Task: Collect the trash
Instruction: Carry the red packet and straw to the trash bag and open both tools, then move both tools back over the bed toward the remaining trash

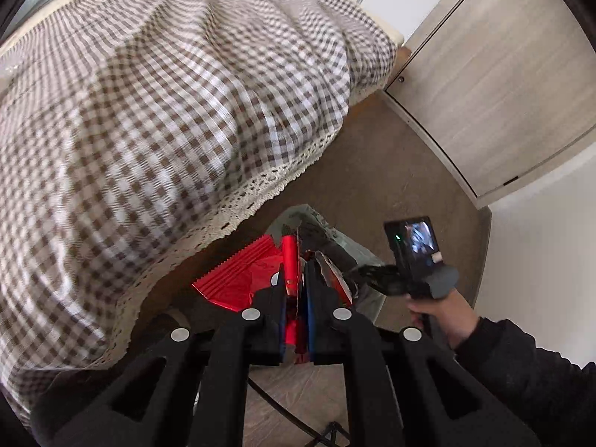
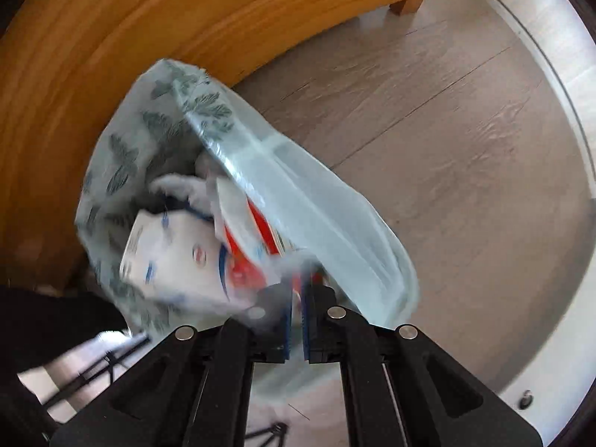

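I'm clamping my left gripper (image 1: 296,260) tight on a red foil wrapper (image 1: 238,279), its jaws pressed together on the crinkled strip that is sticking up between them toward twelve o'clock, the rest fanning out to the nine o'clock side. Beyond the tips, the pale plastic trash bag (image 1: 354,246) is sitting on the wood floor (image 1: 391,156), just beside the lace edge of the checked bedspread (image 1: 167,93), which is filling the view from eight round to one o'clock. At three o'clock my right hand (image 1: 441,309) is gripping the other tool's handle, over the bag.

In the right wrist view I'm pinching my right gripper (image 2: 297,290) shut on the rim of the leaf-printed bag (image 2: 123,164), the thin film caught between the blue pads. The bag is gaping toward ten o'clock, and inside it a white printed carton (image 2: 167,257) is lying against red and white packaging (image 2: 257,231). A wooden bed frame (image 2: 130,37) is curving from nine to one o'clock, touching the bag.
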The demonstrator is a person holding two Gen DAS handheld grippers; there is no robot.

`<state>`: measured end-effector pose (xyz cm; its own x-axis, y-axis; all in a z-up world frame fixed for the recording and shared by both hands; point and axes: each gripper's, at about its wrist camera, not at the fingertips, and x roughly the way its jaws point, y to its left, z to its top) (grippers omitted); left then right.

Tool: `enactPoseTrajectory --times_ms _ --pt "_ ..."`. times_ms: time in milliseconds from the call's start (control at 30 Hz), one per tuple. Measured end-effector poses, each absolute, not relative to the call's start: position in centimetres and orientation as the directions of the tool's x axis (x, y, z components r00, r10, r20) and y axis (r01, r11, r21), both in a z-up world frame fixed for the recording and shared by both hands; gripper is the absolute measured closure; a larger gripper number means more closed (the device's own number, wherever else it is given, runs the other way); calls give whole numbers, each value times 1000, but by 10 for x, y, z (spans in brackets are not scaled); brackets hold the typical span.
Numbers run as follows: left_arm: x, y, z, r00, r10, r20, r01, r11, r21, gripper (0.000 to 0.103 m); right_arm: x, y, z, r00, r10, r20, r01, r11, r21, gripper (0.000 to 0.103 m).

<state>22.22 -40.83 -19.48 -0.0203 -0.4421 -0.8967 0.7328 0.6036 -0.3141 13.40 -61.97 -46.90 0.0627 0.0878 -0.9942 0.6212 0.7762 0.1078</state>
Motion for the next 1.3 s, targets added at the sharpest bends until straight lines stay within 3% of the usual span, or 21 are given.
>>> enactPoseTrajectory --times_ms 167,200,233,267,500,600,633,700,733,1000,1300 --pt "222 -438 -223 -100 -393 -914 740 585 -332 96 131 -634 -473 137 137 -981 651 734 193 96" --pt "222 -445 -231 -123 -382 -916 740 580 -341 96 126 -637 -464 165 135 -977 650 730 211 82" --pt "221 -452 -240 -145 -370 -918 737 579 -349 96 118 -640 -452 197 127 -972 653 722 227 58" --pt "220 -460 -250 -168 -354 -920 735 577 -356 95 109 -641 -442 228 113 -967 660 712 239 46" --pt "204 -512 -323 -216 -208 -954 748 592 -299 95 28 -638 -383 330 44 -943 706 651 277 46" --pt "200 -525 -344 -187 -202 -961 741 614 -273 87 3 -627 -378 335 58 -940 732 613 298 46" --pt "201 -525 -347 -162 -212 -964 726 635 -262 76 -5 -621 -379 335 62 -940 740 600 303 46" --pt "209 -528 -354 -133 -222 -966 692 677 -251 26 -10 -611 -381 343 88 -935 745 581 328 46" --pt "213 -526 -356 -136 -224 -965 674 693 -256 22 -12 -605 -384 344 103 -933 743 578 338 46" --pt "235 -501 -342 -157 -255 -954 603 740 -297 22 12 -566 -395 310 200 -930 673 645 363 46" --pt "226 -488 -317 -193 -243 -951 667 678 -309 22 46 -554 -375 294 152 -944 615 726 308 46"
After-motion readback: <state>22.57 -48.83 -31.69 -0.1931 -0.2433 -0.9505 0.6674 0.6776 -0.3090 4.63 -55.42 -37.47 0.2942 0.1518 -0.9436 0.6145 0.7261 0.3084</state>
